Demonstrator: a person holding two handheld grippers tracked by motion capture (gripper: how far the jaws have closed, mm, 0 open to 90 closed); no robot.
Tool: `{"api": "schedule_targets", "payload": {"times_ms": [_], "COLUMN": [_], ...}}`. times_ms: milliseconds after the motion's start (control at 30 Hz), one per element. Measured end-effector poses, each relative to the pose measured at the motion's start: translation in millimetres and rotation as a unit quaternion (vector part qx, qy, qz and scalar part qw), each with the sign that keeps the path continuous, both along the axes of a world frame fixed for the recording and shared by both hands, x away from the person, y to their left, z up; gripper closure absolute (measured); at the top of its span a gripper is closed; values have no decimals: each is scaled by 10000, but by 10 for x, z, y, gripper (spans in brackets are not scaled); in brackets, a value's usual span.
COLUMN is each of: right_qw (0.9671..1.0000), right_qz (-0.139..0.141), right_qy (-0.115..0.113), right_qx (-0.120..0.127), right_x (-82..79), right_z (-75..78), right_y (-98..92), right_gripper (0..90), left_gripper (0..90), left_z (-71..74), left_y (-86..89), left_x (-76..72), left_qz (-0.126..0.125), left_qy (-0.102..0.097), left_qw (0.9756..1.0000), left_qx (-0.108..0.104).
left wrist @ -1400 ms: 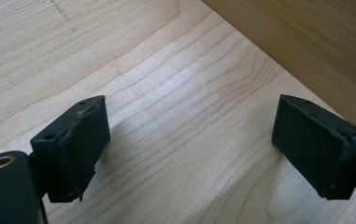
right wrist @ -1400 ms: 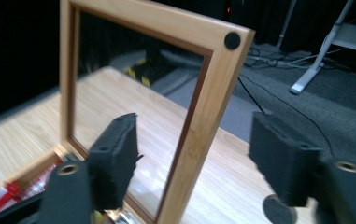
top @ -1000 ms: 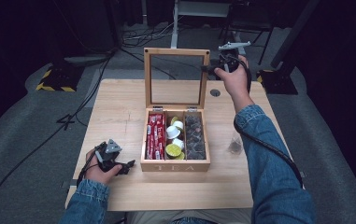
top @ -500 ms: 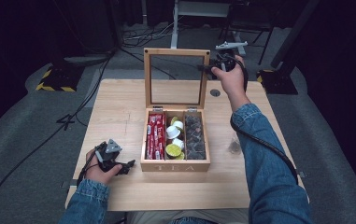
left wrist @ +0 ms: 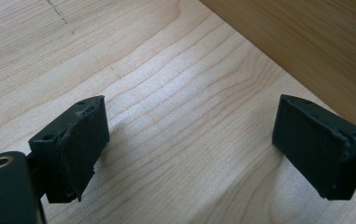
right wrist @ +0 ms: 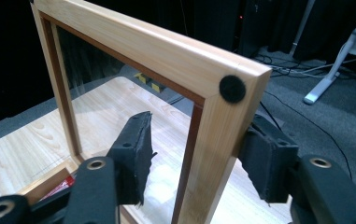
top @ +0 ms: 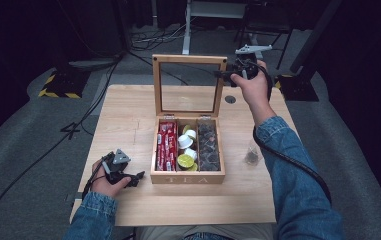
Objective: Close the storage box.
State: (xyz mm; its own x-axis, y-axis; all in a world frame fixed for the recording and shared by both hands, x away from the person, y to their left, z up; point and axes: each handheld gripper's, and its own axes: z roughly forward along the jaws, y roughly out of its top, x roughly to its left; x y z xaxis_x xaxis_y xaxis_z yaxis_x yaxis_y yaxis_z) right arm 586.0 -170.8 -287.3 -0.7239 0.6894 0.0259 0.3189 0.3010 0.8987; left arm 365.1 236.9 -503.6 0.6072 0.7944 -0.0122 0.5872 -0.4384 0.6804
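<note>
- The box (top: 188,172) sits mid-table (top: 128,105), its glass lid (top: 188,59) upright.
- The right gripper (top: 224,75) straddles the lid's top corner (right wrist: 231,88); its jaws have been closing, one pad against the frame's outer edge, the other just clear inside.
- The left gripper (top: 137,176) rests by the box, jaws wide (nothing between).

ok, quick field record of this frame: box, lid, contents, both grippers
box: light wooden tea box on wooden table
lid: glass-paned wooden lid upright, open
contents: red sachets left compartment; white and lime-topped capsules middle; dark items right
right gripper: jaws straddle the lid's side rail near its top corner, just been closing; one pad against the wood, gap at the other
left gripper: open, over bare table beside box
other: small clear glass right of box
</note>
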Motion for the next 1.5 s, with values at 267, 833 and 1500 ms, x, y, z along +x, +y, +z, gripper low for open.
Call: {"api": "schedule_targets", "payload": {"times_ms": [267,833,1500], "right_qw": [9997,9977,9917], "right_qz": [155,626,953], "right_qy": [-99,-209,-519], "right_qx": [-176,-176,-683], "right_x": [-209,-678,-1226], "right_z": [63,92,-103], "right_y": [-24,-132,-165], "right_gripper": [484,603,520], "left_gripper": [113,113,113], "left_z": [-3,-2,-2], "left_y": [-5,-8,-12], "left_x": [-2,-3,-7], "left_qz": [12,27,45], "left_qy": [1,3,11], "left_qw": [10000,10000,10000], "left_qx": [-24,-20,-21]}}
